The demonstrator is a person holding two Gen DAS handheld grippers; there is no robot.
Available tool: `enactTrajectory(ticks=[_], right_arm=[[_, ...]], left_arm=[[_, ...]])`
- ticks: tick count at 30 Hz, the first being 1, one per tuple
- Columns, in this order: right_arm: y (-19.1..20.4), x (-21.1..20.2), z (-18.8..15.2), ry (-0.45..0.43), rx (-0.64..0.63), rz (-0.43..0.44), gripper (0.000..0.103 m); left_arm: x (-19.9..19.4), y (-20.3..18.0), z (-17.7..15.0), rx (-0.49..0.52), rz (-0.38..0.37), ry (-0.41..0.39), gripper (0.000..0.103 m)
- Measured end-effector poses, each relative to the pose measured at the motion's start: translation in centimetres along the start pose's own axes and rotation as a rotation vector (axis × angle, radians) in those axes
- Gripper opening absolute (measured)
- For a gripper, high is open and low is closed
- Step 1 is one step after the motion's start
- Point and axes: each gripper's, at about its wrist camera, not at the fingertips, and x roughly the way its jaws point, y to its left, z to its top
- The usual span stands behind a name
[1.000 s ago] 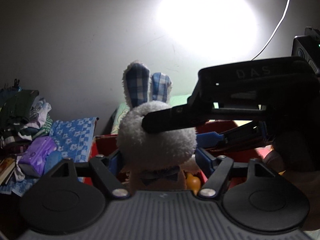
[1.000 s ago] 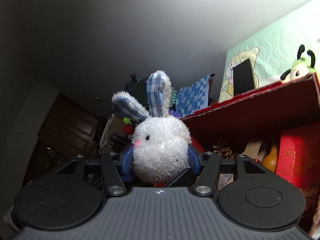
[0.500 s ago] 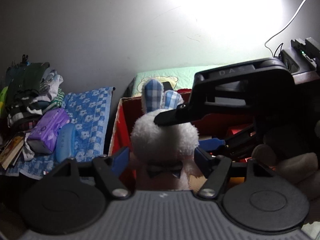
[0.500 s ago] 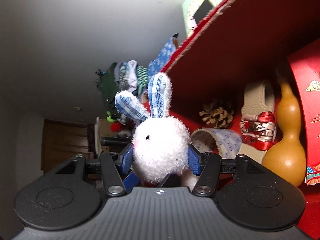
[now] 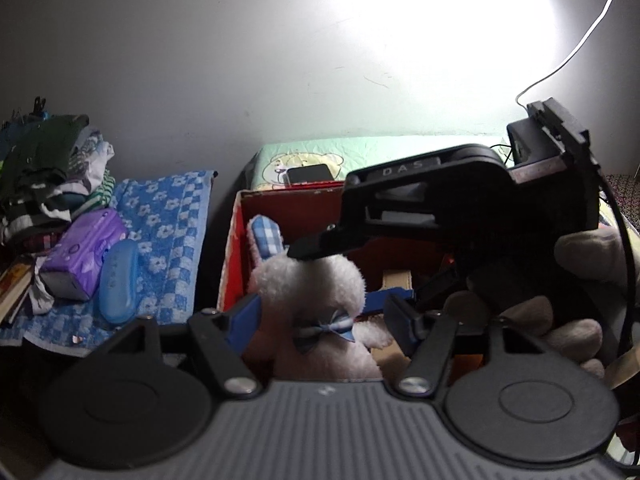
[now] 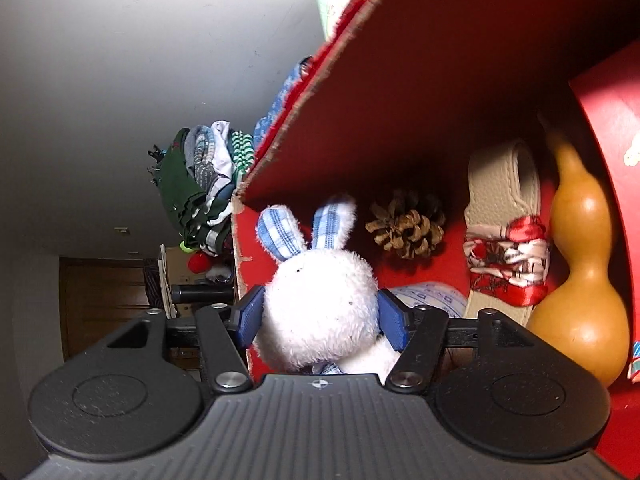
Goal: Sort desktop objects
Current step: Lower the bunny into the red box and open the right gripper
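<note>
rabbit, a white plush with blue checked ears, now sits down inside the red box, where a second ago it was up above the rim; i judge release is next. right gripper pinches its head between blue fingers. left gripper has spread its fingers off the body. pinecone and gourd lie beside it. outside, blue towel and piled clothes under a bright white wall.
</note>
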Motion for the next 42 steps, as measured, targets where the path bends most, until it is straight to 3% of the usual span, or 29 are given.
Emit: enactTrajectory(ticks=[4, 7, 9, 14, 17, 23, 28, 42], right_arm=[[0.9, -1.4, -0.2, -0.034, -0.063, -0.008, 0.067], [0.5, -1.7, 0.2, -0.051, -0.049, 0.035, 0.067], [0.5, -2.4, 0.2, -0.062, -0.059, 0.036, 0.064], [0.8, -1.8, -0.1, -0.029, -0.099, -0.059, 0.033], [0.7, -0.8, -0.3, -0.006, -0.087, -0.047, 0.031], [1.4, 0.8, -0.8, 0.017, -0.130, -0.050, 0.032], [-0.6, 0.9, -0.5, 0.045, -0.028, -0.018, 0.040], [-0.1, -1.4, -1.3, -0.050, -0.112, -0.057, 0.047]], left_arm=[[0.8, 0.0, -0.2, -0.001, -0.008, 0.030, 0.065], [1.2, -0.1, -0.1, -0.008, -0.017, 0.042, 0.065], [1.7, -0.2, 0.0, -0.002, -0.009, 0.053, 0.058], [2.1, -0.5, 0.2, 0.001, -0.009, 0.068, 0.056], [2.3, -0.4, 0.2, 0.001, 0.011, 0.083, 0.056], [2.6, 0.4, 0.3, -0.025, 0.050, 0.123, 0.056], [3.0, 0.6, 0.3, -0.040, 0.059, 0.143, 0.056], [3.5, -0.1, -0.1, -0.019, 0.118, 0.182, 0.062]])
